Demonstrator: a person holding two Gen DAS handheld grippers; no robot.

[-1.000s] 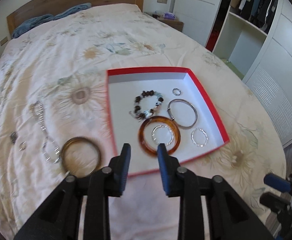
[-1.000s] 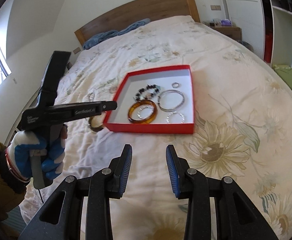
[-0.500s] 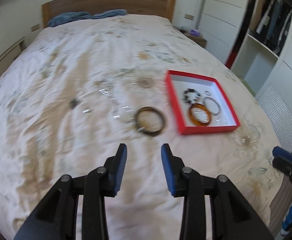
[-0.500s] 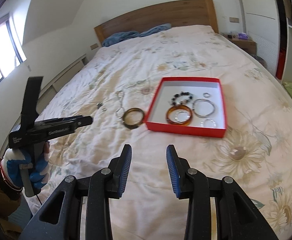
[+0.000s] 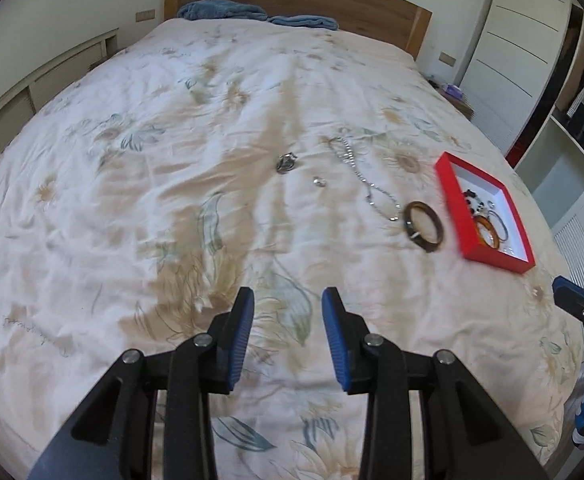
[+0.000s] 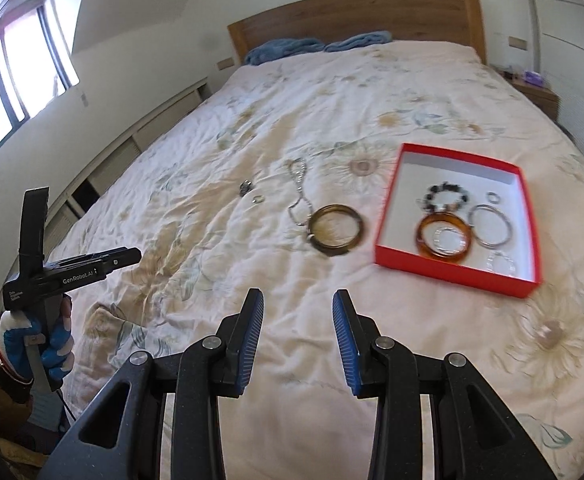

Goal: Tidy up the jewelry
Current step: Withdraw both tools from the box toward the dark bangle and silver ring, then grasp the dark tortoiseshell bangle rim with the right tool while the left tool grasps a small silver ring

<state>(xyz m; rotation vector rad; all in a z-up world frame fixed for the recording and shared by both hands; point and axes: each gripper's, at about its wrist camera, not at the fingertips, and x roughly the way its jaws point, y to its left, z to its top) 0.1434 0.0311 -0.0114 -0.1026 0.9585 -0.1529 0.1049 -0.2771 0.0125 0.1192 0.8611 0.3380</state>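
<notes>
A red box point(image 6: 387, 216) lies on the flowered bedspread with an amber bangle point(image 6: 443, 255), a beaded bracelet point(image 6: 447, 190) and silver rings inside. Left of it on the bed lie a dark brown bangle point(image 6: 331, 249), a silver chain point(image 6: 300, 196), a small ring point(image 6: 258, 199) and a dark trinket point(image 6: 246, 188). My right gripper point(image 6: 297, 298) hovers open and empty, short of the brown bangle. My left gripper point(image 5: 288, 296) is open and empty too, over bare bedspread. From there the brown bangle point(image 5: 407, 220) and the box point(image 5: 447, 188) sit far right.
A gloved hand point(image 6: 32, 344) holds the left gripper point(image 6: 132, 258) at the bed's left edge. The wooden headboard point(image 6: 351, 16) and blue bedding point(image 6: 284, 48) are at the far end. A nightstand point(image 6: 535, 96) and wardrobe shelves point(image 5: 563, 128) stand to the right.
The left gripper has pulled back from the box and swung left, so the box slid from straight ahead to the far right. The right gripper also drew back and leftward. Both stayed empty.
</notes>
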